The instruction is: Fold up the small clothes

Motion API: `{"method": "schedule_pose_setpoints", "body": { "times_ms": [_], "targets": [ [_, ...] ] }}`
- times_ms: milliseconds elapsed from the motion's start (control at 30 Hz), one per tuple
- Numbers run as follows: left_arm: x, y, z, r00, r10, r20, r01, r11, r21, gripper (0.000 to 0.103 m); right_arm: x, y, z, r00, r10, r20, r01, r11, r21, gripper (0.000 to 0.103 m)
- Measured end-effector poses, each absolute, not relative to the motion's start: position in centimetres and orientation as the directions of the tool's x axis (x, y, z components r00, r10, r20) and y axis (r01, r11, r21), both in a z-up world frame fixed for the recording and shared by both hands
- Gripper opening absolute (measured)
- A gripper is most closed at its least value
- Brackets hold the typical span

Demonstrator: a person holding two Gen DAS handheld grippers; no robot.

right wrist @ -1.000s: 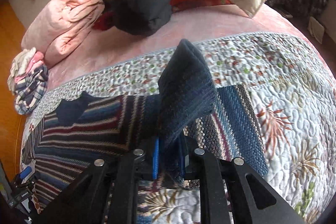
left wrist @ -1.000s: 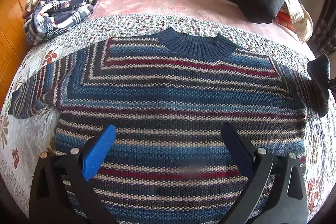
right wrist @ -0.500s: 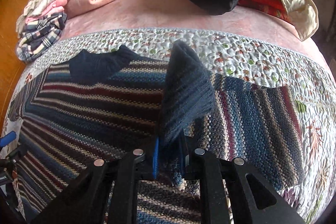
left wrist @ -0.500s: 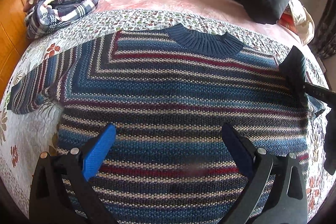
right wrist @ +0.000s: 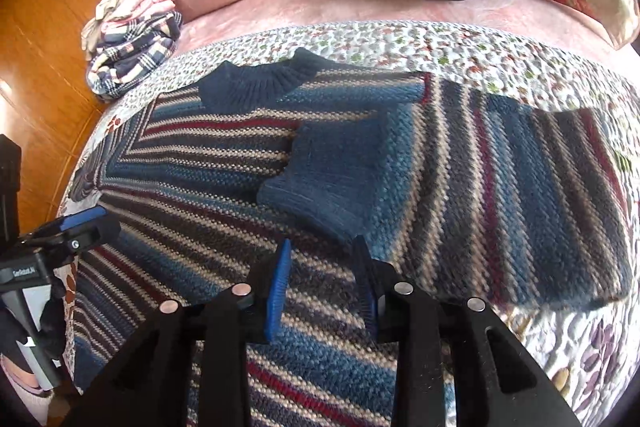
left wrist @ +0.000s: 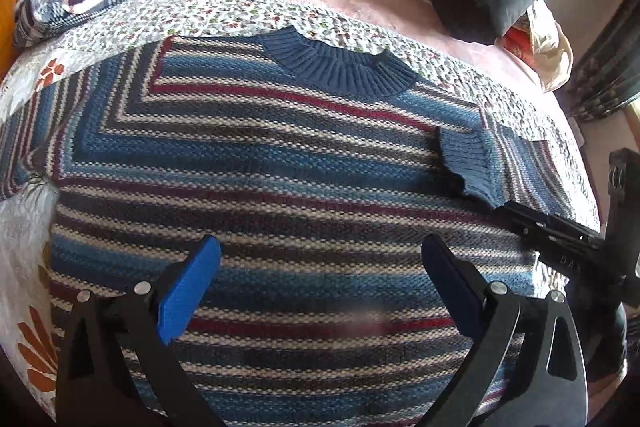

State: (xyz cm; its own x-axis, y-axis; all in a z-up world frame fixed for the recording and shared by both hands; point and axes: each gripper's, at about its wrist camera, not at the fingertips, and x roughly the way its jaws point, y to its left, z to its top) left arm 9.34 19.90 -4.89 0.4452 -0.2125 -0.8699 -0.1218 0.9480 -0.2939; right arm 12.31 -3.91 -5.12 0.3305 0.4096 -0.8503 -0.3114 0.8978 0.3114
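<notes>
Striped sweater [left wrist: 248, 163] spread on quilt [right wrist: 500, 59]; one sleeve cuff [right wrist: 332, 179] laid across chest (other sleeve unfolded). Right gripper [right wrist: 324, 263] parted, empty; left gripper [left wrist: 320, 267] spread wide.

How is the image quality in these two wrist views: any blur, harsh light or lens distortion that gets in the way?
Left wrist view: strong fisheye bulge, dark corners, a small smeared patch low on the striped sweater, blown-out light at the top right. Right wrist view: same bulge, the folded sleeve slightly motion-blurred, hard sunlight casting shadows across the quilt. Both remain readable.
</notes>
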Motion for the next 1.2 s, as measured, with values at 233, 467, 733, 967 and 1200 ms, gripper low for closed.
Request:
{"method": "schedule_pose_setpoints", "body": {
  "times_ms": [233, 467, 733, 967, 1200],
  "targets": [
    [15.2, 13.5, -5.7, 0.339, -0.419, -0.842, -0.022, 0.892, -0.452, 0.099, 9.5, -10.0, -4.4, 0.383, 0.368, -0.847, -0.204, 0.928, 0.311, 0.033],
    [19.9, 9.2, -9.7, 0.183, -0.554, -0.812, -0.072, 0.817, -0.573, 0.096, 7.2, -13.3, -4.1, 0.418, 0.331, -0.846, -0.169, 0.943, 0.286, 0.035],
    [21.5, 6.9, -10.7, 0.155, -0.512, -0.845, -0.084, 0.845, -0.528, 0.034, 5.8, -15.3, -4.1, 0.448, 0.296, -0.844, -0.145, 0.955, 0.258, 0.035],
    [21.0, 8.8, -9.3, 0.217, -0.53, -0.82, -0.113, 0.821, -0.56, 0.007, 5.9, -16.3, -4.2, 0.453, 0.288, -0.844, -0.106, 0.957, 0.27, 0.035],
    [19.1, 14.0, -5.1, 0.341, -0.468, -0.815, -0.092, 0.847, -0.524, 0.007, 7.4, -18.5, -3.6, 0.472, 0.307, -0.826, -0.025, 0.942, 0.335, 0.041]
  ]
}}
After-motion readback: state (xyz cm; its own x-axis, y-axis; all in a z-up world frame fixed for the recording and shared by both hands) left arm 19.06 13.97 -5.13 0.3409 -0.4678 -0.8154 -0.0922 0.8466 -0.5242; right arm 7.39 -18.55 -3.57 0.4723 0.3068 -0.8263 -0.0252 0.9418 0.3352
